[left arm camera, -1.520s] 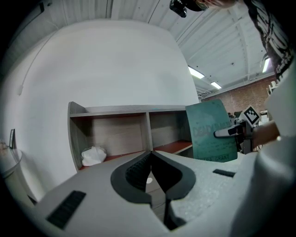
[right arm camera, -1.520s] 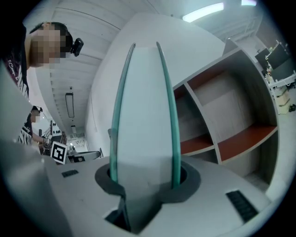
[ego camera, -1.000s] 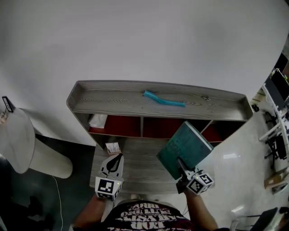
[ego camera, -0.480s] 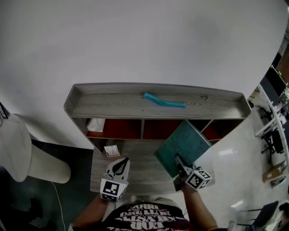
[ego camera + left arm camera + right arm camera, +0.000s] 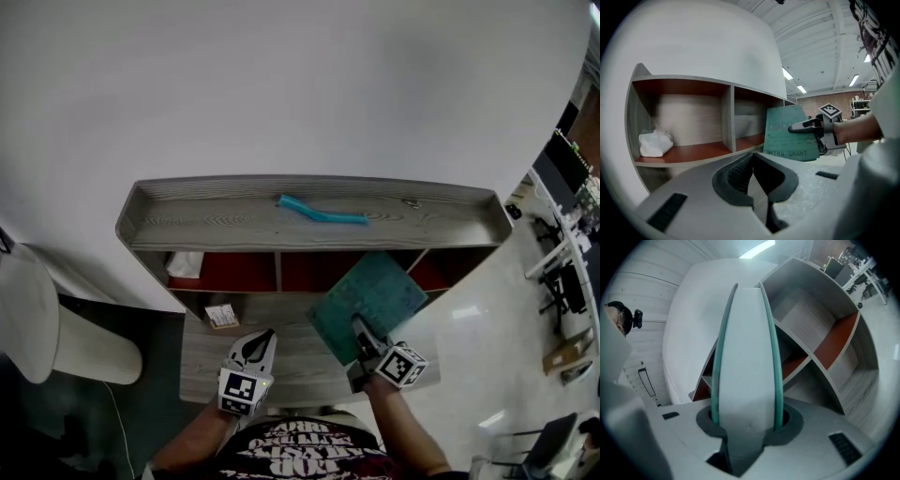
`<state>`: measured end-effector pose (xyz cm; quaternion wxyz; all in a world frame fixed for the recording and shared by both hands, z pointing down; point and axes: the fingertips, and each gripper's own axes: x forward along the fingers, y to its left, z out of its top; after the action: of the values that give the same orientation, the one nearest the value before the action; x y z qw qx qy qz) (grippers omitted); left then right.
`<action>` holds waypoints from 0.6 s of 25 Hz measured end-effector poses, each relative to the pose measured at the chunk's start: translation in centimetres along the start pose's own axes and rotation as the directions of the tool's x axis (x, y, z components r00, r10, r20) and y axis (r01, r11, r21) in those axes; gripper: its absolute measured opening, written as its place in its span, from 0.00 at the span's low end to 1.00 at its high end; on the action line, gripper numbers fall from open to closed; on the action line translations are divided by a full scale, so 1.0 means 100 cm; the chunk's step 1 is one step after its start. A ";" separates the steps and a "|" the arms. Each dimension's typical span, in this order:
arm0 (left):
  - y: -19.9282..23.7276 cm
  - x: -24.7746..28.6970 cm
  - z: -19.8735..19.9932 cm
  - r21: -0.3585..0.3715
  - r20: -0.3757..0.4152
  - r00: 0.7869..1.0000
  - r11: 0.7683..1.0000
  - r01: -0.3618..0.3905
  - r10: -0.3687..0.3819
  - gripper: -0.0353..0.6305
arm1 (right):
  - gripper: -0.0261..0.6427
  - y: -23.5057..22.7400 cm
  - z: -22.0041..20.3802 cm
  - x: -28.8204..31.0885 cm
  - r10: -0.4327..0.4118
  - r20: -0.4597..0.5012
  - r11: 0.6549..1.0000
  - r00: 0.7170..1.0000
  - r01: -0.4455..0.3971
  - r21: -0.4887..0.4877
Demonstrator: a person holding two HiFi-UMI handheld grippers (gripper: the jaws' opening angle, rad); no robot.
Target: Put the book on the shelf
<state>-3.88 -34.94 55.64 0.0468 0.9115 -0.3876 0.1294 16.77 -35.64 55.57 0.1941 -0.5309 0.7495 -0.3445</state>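
A teal book (image 5: pixel 368 298) is held tilted in front of the grey shelf unit (image 5: pixel 309 187), over the middle and right red-lined compartments. My right gripper (image 5: pixel 359 330) is shut on its lower edge. In the right gripper view the book (image 5: pixel 745 348) stands edge-on between the jaws, white pages between teal covers, with the right gripper (image 5: pixel 746 417) clamped on both sides. My left gripper (image 5: pixel 262 337) hovers over the lower grey board, shut and empty. From the left gripper (image 5: pixel 752 157) I see the book (image 5: pixel 787 136) and the right gripper (image 5: pixel 806 125) to the right of the compartments.
A blue strip (image 5: pixel 319 210) lies on the shelf's top board. A crumpled white thing (image 5: pixel 186 264) sits in the left compartment, also the white thing (image 5: pixel 654 143). A small card (image 5: pixel 222 315) lies on the lower board. A white round object (image 5: pixel 33 314) stands at left.
My left gripper has drifted right toward the middle of the lower board. The book stays in my right gripper before the compartments, shifted slightly left with the camera.
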 end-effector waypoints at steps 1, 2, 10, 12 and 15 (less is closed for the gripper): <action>-0.003 0.005 0.000 -0.006 -0.001 1.000 1.000 0.003 -0.003 0.06 | 0.28 -0.001 0.000 0.001 0.005 -0.004 1.000 1.000 -0.005 0.008; -0.006 0.010 0.000 -0.012 -0.004 1.000 1.000 0.006 -0.006 0.06 | 0.28 -0.002 0.000 0.003 0.010 -0.010 1.000 1.000 -0.010 0.016; -0.031 0.038 -0.014 -0.003 -0.045 0.999 1.000 0.030 -0.030 0.06 | 0.28 -0.012 -0.005 0.015 0.027 -0.066 0.998 0.997 -0.024 0.057; -0.035 0.042 -0.019 -0.005 -0.058 0.998 1.000 0.029 -0.029 0.06 | 0.28 -0.016 -0.008 0.017 0.038 -0.084 0.998 0.996 -0.033 0.062; -0.042 0.049 -0.024 -0.010 -0.070 0.997 1.000 0.029 -0.030 0.06 | 0.28 -0.011 -0.005 0.022 0.074 -0.092 0.994 0.993 -0.066 0.088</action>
<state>1.91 -34.96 59.36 0.0661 0.9118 -0.3728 0.1587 16.34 -37.77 56.85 0.1927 -0.4786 0.7608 -0.3938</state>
